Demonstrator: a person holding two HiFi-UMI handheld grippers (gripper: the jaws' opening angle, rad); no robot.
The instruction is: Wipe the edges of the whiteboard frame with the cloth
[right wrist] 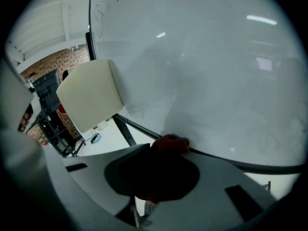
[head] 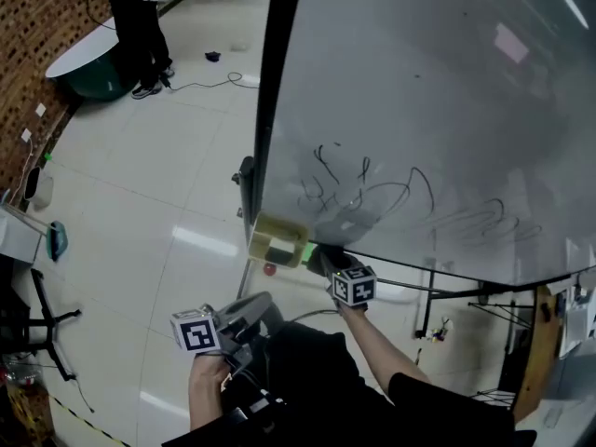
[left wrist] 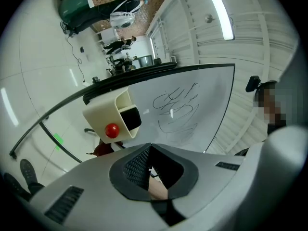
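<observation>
The right gripper (head: 326,261) is reaching up to the lower left corner of the whiteboard (head: 419,110), and its tongs are closing firmly on a dark red cloth (right wrist: 169,143). The cloth is pressing against the black bottom edge of the frame (right wrist: 231,160), just beside the cream plastic holder box (head: 277,240) that is hanging at this corner. A small red knob (left wrist: 111,130) is sitting on the underside of the box. The left gripper (head: 256,315) is waiting lower, near the person's body and apart from the board; in the left gripper view its tongs are standing a little apart with nothing between them, and only a bit of skin is showing through the gap. Black marker scribbles (head: 372,194) are lying on the white surface above the cloth, not touched by it. Behind the board the glossy white floor (head: 168,156) is reflecting the lamps, and far at the back a person in dark trousers (head: 140,26) is standing.
</observation>
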